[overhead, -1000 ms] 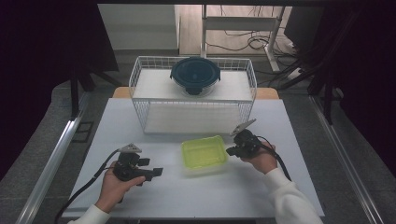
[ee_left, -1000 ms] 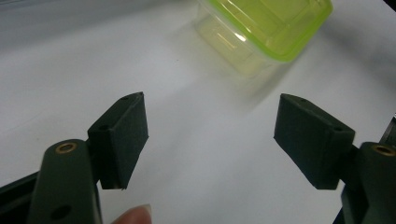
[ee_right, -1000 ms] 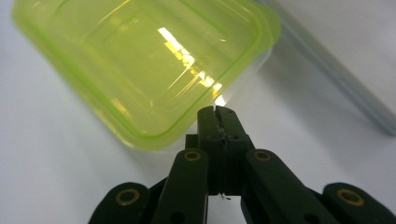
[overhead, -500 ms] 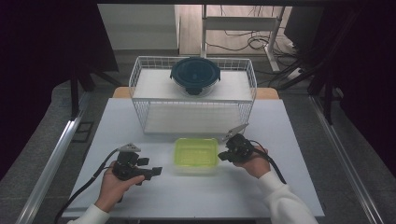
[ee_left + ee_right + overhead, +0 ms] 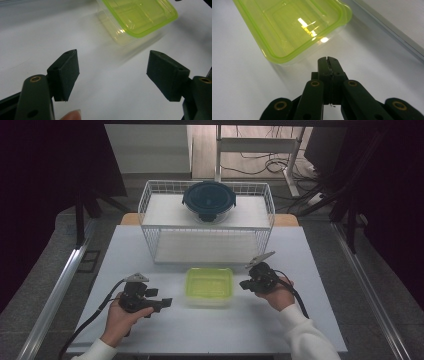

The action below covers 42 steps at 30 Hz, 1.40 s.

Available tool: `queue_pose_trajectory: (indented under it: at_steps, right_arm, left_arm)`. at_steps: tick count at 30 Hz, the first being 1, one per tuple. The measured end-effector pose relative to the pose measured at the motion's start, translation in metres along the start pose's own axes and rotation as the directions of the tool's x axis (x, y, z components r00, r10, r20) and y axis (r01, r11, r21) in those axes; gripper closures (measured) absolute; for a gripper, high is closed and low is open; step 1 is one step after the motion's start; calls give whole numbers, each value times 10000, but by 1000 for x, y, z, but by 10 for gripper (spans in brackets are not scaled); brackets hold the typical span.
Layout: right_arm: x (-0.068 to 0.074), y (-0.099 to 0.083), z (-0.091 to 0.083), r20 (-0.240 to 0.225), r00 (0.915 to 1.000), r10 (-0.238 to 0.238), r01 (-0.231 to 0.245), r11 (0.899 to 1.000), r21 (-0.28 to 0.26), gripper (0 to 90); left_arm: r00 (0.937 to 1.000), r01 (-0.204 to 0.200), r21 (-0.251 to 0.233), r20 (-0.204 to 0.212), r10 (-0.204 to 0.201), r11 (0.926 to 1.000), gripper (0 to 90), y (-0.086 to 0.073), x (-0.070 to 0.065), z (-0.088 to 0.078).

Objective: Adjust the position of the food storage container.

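Right gripper view: pinched-together right claw point(image 5: 329, 59) beside green-lidded container point(image 5: 294, 27).

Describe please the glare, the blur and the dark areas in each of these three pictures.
High view: both sides are nearly black, while the white table is evenly lit. Left gripper view: the green-lidded container is smeared and soft; the fingers are sharp. Right gripper view: bright glare spots sit on the container's lid, with a soft shadow under its edge.
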State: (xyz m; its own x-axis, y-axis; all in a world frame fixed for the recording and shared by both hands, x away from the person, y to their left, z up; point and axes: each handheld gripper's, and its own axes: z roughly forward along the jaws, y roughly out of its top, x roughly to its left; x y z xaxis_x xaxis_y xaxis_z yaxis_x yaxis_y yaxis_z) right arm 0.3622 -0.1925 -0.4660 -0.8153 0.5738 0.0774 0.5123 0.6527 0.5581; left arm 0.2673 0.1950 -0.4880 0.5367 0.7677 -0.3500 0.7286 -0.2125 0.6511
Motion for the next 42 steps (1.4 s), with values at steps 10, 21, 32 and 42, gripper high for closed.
queue_pose_trajectory:
  at_steps: [10, 21, 32, 42]
  right_arm:
    - [5, -34, -23, -96, 9929, 1187, -1190, 9897, -794, 882]
    - [-4, -42, -25, -597, 9636, 2608, -2672, 9484, -1707, 442]
    - [-8, -41, -24, -1931, 9217, 3364, -3738, 9032, -2111, 276]
    - [-6, -44, -18, -1620, 9327, 3223, -3484, 9212, -1730, 261]
  left_arm:
    - [10000, 20, 13, -3, -20, 10000, 256, 0, 0, 1]
    - [9981, 275, -130, 553, -267, 9995, 255, 1, 0, -1]
    - [9995, 128, -117, 278, -125, 9998, 253, 0, 0, 1]
    - [9996, 109, -76, 253, -107, 9999, 253, 1, 3, 4]
